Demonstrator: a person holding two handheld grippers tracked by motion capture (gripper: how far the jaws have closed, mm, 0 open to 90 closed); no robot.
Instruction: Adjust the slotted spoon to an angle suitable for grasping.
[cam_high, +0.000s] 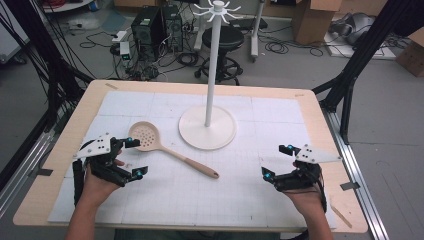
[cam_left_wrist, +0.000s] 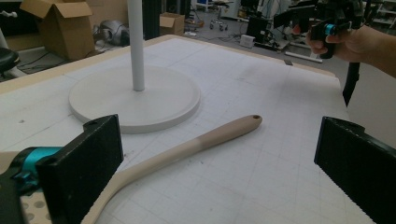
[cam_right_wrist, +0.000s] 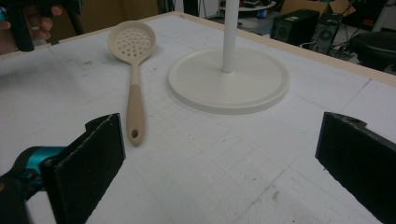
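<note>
From the high view, the slotted spoon (cam_high: 165, 147) is lying flat on the white bench (cam_high: 240, 200), head toward the left tool (cam_high: 134, 157) and handle angled toward the middle. Just beyond it is the hook stand (cam_high: 212, 65), its round base close to the spoon but not touching. Left tool sits right beside the spoon's head with its jaws spread wide and nothing in them. The right tool (cam_high: 278, 161) is well apart from the spoon, also wide open and empty.

Left gripper view: looking along the spoon handle (cam_left_wrist: 205, 140), which runs from under the near jaw out toward the stand's base (cam_left_wrist: 135, 100). Jaws are wide apart, not closed on anything. The other hand (cam_left_wrist: 355, 42) shows far off at the top right.

Right gripper view: spoon (cam_right_wrist: 133, 70) lies ahead and to the left, its hanging hole at the near end, the stand base (cam_right_wrist: 229, 84) just next to it. Jaws fully apart here too.

So my read: basically nothing's done yet. Looks like the spoon is meant to go up on the stand's hooks, and the pick-up, lift and hanging are all left.
</note>
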